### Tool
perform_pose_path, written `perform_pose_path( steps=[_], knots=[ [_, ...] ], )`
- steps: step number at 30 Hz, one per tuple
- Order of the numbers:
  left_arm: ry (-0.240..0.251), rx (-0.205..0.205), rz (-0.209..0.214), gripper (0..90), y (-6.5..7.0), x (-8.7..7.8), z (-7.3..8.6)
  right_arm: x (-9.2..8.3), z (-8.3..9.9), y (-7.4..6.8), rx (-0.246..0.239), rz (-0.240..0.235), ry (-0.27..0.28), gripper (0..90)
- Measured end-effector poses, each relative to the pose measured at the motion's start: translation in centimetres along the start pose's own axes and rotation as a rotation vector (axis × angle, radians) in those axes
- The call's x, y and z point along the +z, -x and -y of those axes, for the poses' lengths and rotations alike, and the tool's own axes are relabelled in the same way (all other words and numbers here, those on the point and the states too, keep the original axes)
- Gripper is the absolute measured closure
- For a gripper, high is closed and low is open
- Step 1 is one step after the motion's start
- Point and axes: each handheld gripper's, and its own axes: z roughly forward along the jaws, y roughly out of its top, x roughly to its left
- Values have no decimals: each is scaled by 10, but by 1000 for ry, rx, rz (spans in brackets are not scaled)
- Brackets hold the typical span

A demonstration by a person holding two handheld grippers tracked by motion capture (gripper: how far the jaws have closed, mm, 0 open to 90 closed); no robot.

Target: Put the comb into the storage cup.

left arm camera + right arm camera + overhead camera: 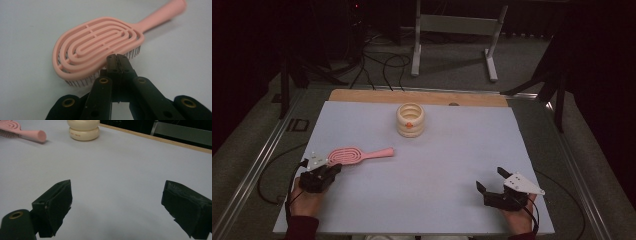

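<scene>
From the high view, I see the pink hairbrush [357,154] lying flat at the left of the pale surface [437,170], head toward my left gripper [333,169], which sits just beside it. A cream ringed pot [410,120] stands well apart, farther back. My right gripper [491,181] rests at the right.

In the left gripper view, my jaws are closed together with nothing between them, tips right at the brush head's edge.

In the right gripper view, my jaws stand wide apart over bare surface.
</scene>
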Motion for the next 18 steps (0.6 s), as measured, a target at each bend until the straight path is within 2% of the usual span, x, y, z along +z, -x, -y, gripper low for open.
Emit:
perform_pose_path(
  steps=[3,8,14,18],
  knots=[
    [-8,2,-5,900,-1,5,-5,0,0,0,1,1,-1,97],
    [-1,-31,5,900,-5,14,-15,0,0,0,2,0,-2,98],
    [-21,-67,-17,900,-14,24,-28,0,0,0,2,-2,-5,98],
    [-37,-71,-26,900,-16,32,-38,1,0,-1,0,-5,-4,98]
  ],
)
